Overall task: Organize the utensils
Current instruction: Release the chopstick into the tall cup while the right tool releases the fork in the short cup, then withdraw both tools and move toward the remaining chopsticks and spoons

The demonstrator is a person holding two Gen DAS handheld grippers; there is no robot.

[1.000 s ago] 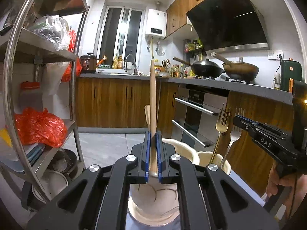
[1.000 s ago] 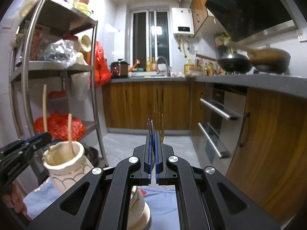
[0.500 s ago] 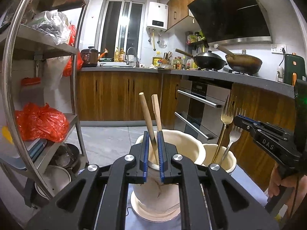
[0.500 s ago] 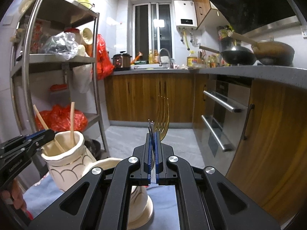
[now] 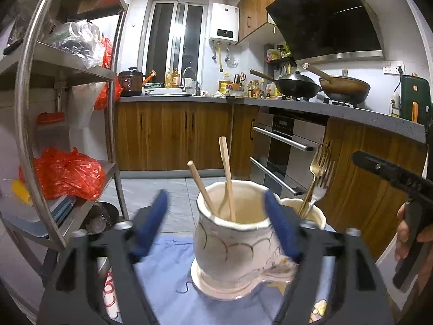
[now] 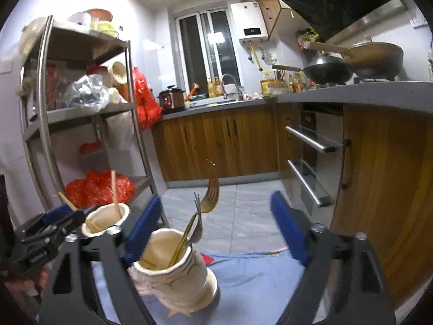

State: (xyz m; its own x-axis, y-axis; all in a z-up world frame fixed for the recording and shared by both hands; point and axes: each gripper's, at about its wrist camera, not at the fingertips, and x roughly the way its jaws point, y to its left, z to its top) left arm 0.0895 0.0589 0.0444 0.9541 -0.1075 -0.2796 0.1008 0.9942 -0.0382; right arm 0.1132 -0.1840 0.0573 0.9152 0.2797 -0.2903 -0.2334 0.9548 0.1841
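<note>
Two wooden chopsticks stand loose in a cream vase with gold lines. My left gripper is opening wide around that vase, its blue pads clear of it and of the sticks. Behind the vase, a second cream vase holds two forks. In the right wrist view those forks lean in their vase. My right gripper is opening above it, touching nothing. The chopstick vase and the left gripper's fingers show at the left.
Both vases stand on a blue cloth over a table. A steel shelf rack with a red bag stands at the left. Wooden cabinets, an oven and a counter with woks run along the far and right sides.
Both grippers went from shut to wide open. The left let its chopstick drop into the near vase. The right released the forks into the other vase and shifted sideways.
</note>
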